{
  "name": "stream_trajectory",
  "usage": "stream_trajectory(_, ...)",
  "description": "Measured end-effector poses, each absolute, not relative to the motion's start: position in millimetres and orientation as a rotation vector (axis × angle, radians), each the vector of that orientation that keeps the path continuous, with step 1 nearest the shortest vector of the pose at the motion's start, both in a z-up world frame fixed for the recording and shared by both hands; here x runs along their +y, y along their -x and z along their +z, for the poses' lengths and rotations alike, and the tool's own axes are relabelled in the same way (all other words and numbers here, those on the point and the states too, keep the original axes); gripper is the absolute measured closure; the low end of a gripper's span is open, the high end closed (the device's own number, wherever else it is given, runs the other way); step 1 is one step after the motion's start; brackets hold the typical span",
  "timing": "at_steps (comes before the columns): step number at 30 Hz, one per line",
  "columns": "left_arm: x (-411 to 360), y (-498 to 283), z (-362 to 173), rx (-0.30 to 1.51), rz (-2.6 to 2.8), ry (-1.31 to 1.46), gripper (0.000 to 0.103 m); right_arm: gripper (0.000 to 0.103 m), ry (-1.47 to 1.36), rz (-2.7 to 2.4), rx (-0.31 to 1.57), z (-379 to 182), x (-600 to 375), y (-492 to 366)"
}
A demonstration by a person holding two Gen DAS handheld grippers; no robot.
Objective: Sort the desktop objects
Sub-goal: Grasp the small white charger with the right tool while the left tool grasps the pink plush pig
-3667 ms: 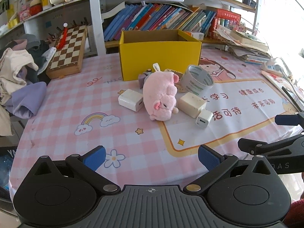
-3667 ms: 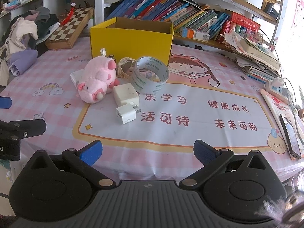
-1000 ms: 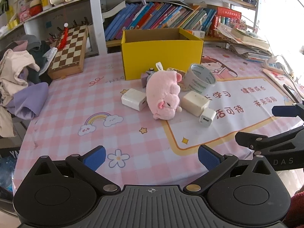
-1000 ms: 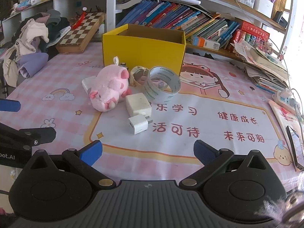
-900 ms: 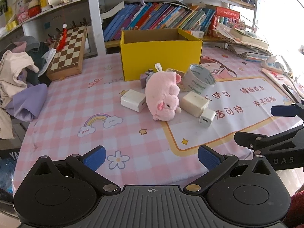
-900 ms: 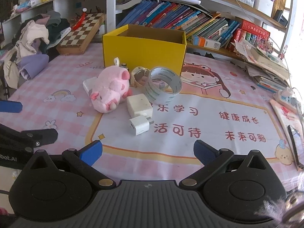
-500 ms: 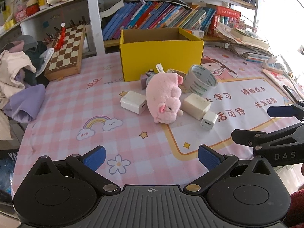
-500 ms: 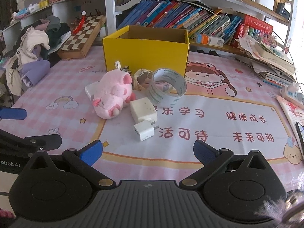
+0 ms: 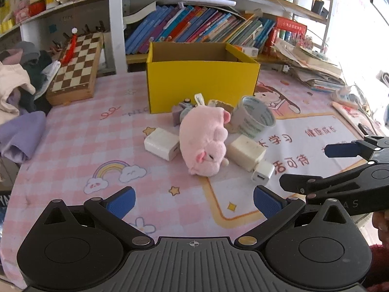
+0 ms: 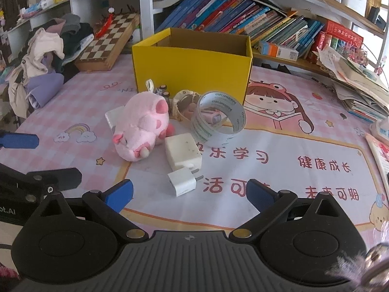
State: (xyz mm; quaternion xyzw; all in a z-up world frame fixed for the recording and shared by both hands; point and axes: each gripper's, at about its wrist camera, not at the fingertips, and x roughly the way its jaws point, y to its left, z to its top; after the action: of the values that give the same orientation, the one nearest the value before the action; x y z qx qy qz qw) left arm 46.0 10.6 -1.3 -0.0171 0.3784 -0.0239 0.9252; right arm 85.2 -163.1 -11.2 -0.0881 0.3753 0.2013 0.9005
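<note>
A pink plush pig point(image 9: 205, 143) point(image 10: 142, 129) lies on the table before an open yellow box point(image 9: 201, 82) point(image 10: 192, 65). Around it lie a white charger point(image 9: 161, 143), a larger cream charger point(image 9: 246, 148) point(image 10: 183, 152), a small white plug point(image 9: 263, 175) point(image 10: 182, 181), a tape roll point(image 9: 254, 118) point(image 10: 217, 119) and small items behind the pig. My left gripper point(image 9: 193, 200) is open and empty, just short of the pig. My right gripper point(image 10: 189, 193) is open and empty, with the small plug between its fingertips.
A chessboard point(image 9: 75, 65) and a heap of clothes point(image 9: 17, 97) lie at the left. Shelves of books point(image 9: 194, 26) stand behind the box. Stacked papers point(image 10: 359, 85) lie at the right. A printed mat point(image 10: 279, 160) covers the table's right half.
Both grippers have moved forward toward the objects; the pig, chargers and plug now appear larger and closer. Nothing on the table has been moved.
</note>
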Motion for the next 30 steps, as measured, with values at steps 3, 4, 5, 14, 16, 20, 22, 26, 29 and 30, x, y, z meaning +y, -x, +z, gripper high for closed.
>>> stream_trajectory(3,11.9,-51.8,-3.4,0.776,-0.048,0.055,0.000,0.002,0.187,0.420,0.788,-13.3,-163.4,-92.3)
stream_trajectory(4,12.6,-53.7,-4.1,0.777,-0.049,0.065,0.000,0.002,0.192,0.423,0.793,-14.4,-163.1,-94.5)
stream_trajectory(5,13.5,-55.7,-5.1,0.780,-0.048,0.076,0.000,0.002,0.196,0.426,0.798,-15.5,-162.8,-96.8)
stream_trajectory(14,10.9,-74.2,-11.9,0.831,0.019,0.051,0.000,0.008,0.219,0.456,0.853,-26.6,-161.1,-121.3)
stream_trajectory(16,9.7,-77.3,-12.6,0.832,0.022,0.045,0.000,0.013,0.232,0.460,0.871,-30.5,-160.0,-126.5)
stream_trajectory(20,5.1,-84.1,-16.7,0.857,0.011,0.032,0.000,0.027,0.232,0.492,0.892,-35.1,-159.4,-136.7)
stream_trajectory(22,3.4,-86.8,-17.2,0.860,0.012,0.031,0.000,0.032,0.234,0.507,0.901,-36.9,-159.0,-141.6)
stream_trajectory(26,1.7,-92.6,-17.8,0.863,0.025,0.040,0.000,0.038,0.238,0.534,0.917,-40.4,-158.8,-149.8)
stream_trajectory(29,1.6,-96.8,-20.3,0.875,0.037,0.053,0.000,0.038,0.240,0.555,0.930,-43.5,-158.4,-155.8)
stream_trajectory(30,1.7,-98.0,-21.2,0.879,0.041,0.057,0.000,0.038,0.241,0.563,0.934,-44.6,-158.2,-157.7)
